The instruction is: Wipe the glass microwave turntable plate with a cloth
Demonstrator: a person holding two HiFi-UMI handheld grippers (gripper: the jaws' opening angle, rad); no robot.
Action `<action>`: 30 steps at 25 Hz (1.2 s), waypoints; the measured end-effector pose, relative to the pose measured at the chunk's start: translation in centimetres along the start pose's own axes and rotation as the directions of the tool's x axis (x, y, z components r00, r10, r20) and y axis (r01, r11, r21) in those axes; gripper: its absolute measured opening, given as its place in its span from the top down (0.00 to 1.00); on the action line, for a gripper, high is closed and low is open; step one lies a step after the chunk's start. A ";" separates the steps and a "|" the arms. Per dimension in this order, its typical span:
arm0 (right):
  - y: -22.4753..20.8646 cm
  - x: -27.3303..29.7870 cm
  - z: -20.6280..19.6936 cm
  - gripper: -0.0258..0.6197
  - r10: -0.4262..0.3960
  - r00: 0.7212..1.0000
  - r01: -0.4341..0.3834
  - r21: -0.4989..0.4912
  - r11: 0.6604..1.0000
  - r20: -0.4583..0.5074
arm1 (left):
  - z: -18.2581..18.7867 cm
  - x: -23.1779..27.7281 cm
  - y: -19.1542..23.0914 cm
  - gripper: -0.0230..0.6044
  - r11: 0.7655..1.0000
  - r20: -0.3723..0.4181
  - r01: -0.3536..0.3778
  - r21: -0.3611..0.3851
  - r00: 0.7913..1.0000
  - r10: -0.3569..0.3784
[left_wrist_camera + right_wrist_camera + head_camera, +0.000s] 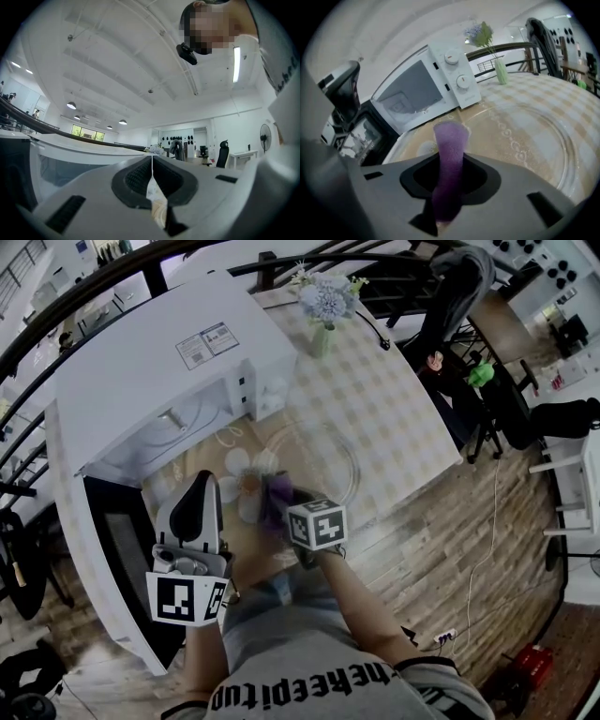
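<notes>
The glass turntable plate (349, 476) lies flat on the checked tablecloth in front of the white microwave (159, 362). A wide stretch of the plate (534, 136) fills the right gripper view. My right gripper (281, 498) is shut on a purple cloth (274, 491) at the plate's near left part. The cloth (450, 140) sticks up between the jaws of the right gripper (450, 161). My left gripper (200, 488) is held left of the plate, tilted up toward the ceiling. In its own view the left gripper (151, 161) has its jaws together with nothing held.
The microwave's dark door (117, 549) hangs open at the left, beside my left gripper. A green vase of flowers (323, 310) stands at the table's far side. The table edge (450, 460) runs on the right, with a chair and jacket (459, 296) beyond.
</notes>
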State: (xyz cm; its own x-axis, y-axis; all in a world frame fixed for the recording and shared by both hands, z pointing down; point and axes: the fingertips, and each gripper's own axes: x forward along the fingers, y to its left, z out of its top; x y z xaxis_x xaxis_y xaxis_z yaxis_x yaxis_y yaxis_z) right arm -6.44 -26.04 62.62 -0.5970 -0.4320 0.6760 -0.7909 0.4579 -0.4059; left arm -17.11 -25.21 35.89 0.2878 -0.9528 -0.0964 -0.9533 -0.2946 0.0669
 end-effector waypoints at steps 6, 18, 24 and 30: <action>-0.3 0.2 -0.4 0.78 -0.076 0.997 0.070 -0.153 0.986 -0.031 | 0.0 -0.5 0.1 0.95 1.000 0.002 -0.005 0.002 1.000 0.004; -6.4 -3.9 -1.2 0.78 -0.191 0.981 0.192 -0.099 0.976 0.020 | 0.3 -0.2 -1.4 0.95 1.000 0.005 0.029 0.004 1.000 -0.029; -9.3 -5.9 -1.3 0.78 -0.244 0.969 0.247 -0.057 0.967 0.045 | 0.4 0.1 -2.2 0.95 0.999 0.003 0.047 0.006 0.999 -0.047; -12.0 -7.8 -1.6 0.78 -0.299 0.953 0.300 -0.013 0.954 0.054 | 0.5 0.4 -2.7 0.95 0.998 0.002 0.059 0.012 0.998 -0.059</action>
State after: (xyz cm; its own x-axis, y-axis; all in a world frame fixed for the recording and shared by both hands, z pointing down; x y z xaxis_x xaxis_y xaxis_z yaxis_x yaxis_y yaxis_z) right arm 7.97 -26.92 63.23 -0.3396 -0.5906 0.7321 -0.9318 0.3171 -0.1764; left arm -14.46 -24.77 35.20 0.3432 -0.9336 -0.1025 -0.9357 -0.3494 0.0491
